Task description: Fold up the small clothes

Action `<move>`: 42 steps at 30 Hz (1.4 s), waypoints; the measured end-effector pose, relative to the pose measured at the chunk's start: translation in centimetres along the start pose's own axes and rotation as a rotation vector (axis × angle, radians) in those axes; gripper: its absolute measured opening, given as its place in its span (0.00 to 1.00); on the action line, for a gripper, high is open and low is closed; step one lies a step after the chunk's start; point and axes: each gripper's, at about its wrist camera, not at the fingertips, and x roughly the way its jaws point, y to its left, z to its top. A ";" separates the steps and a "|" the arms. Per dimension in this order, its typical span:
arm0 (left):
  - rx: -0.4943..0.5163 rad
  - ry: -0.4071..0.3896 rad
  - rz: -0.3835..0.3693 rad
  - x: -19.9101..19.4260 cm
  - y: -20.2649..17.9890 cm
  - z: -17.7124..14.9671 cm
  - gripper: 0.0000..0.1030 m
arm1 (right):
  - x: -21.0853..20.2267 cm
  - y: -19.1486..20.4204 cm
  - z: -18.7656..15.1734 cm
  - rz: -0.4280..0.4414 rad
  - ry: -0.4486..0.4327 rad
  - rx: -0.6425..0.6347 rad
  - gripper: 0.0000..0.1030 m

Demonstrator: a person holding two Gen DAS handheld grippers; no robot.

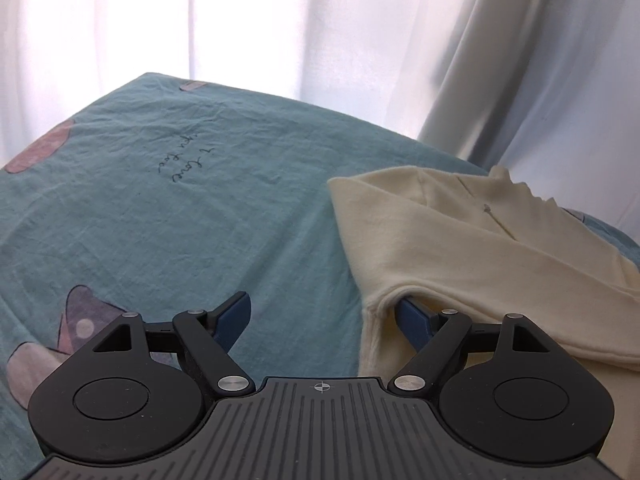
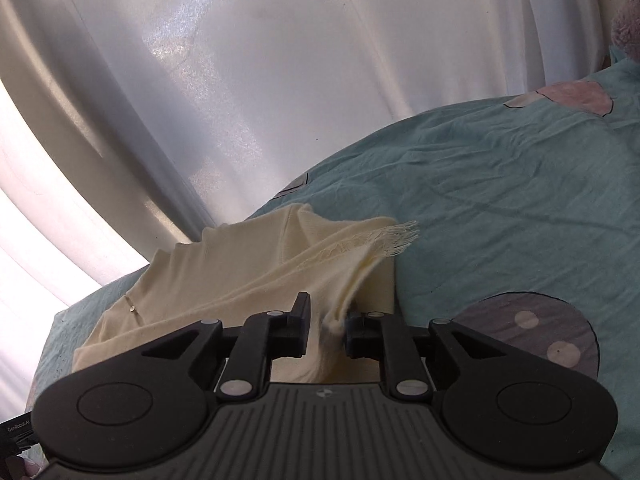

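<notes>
A cream knit garment (image 1: 472, 248) lies partly folded on a teal bedsheet (image 1: 180, 208). My left gripper (image 1: 324, 312) is open at the garment's left edge; its right finger (image 1: 414, 318) is tucked under a fold of the fabric, and its left finger (image 1: 234, 312) rests over the bare sheet. In the right wrist view the same garment (image 2: 224, 276) has a frayed edge (image 2: 396, 236) lifted up. My right gripper (image 2: 326, 324) is partly open, with a bunched bit of the fabric standing between its fingers; the jaws are not closed on it.
The teal sheet (image 2: 500, 208) has pink and purple printed shapes (image 2: 532, 332) and handwriting print (image 1: 188, 164). White curtains (image 1: 280, 24) hang just behind the bed's far edge. A pinkish plush thing (image 2: 628, 24) sits at the far right.
</notes>
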 end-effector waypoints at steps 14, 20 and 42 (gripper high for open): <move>-0.018 0.077 0.058 0.4 0.9 0.3 0.85 | 0.8 1.1 0.0 -0.064 0.066 -0.093 0.27; 0.044 -0.095 0.137 -3.9 0.3 2.1 0.92 | -2.6 3.2 1.0 -0.197 -0.090 -0.244 0.60; 0.202 -0.008 -0.002 5.7 -6.2 0.8 0.89 | 4.0 6.5 -1.4 -0.156 -0.029 -0.569 0.20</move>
